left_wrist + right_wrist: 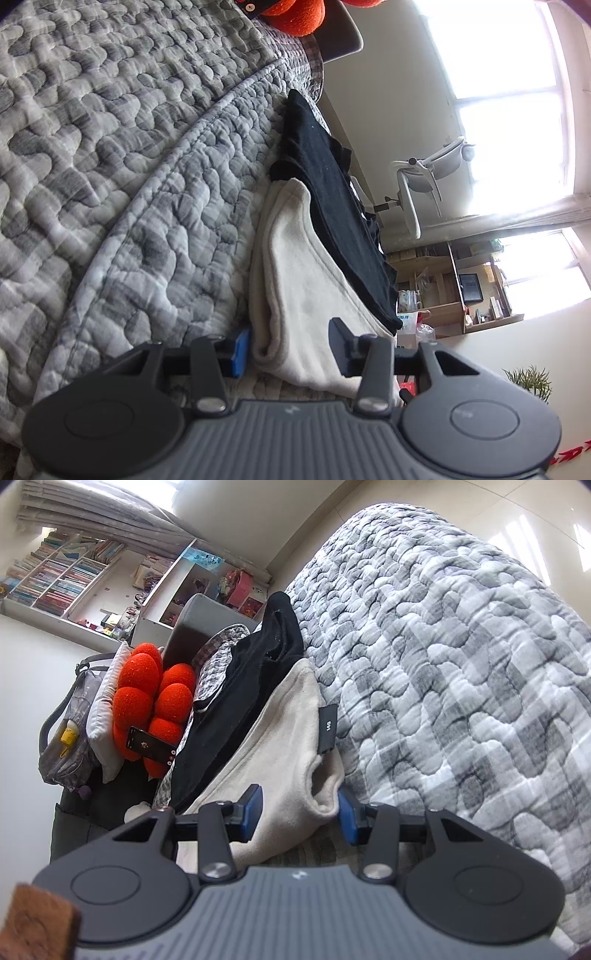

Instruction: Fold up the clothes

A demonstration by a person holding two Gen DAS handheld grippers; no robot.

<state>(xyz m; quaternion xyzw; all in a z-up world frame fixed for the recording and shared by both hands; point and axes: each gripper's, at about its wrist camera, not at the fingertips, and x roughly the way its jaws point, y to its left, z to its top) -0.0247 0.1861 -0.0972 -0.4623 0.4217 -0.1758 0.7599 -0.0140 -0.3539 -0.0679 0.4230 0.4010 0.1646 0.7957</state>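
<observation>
Left wrist: quilted bed, possibly bookshelf behind.

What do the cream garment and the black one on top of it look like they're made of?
Cream garment: apparently thick fleece or brushed cotton, matte, with a fuzzy nap and plump rolled edges. Black garment: looks like a thinner knit, maybe cotton jersey, matte, lying flat with a rippled edge. Exact fibres can't be told.

the cream garment is soft and fleecy, folded into a thick doubled layer that lies on the grey quilted bedspread, its rounded fold edge toward the quilt's stitched border. a small black size tag sticks out at its neckline. the black garment lies flat right alongside it, touching and partly overlapping its far edge, on the same bedspread.
</observation>
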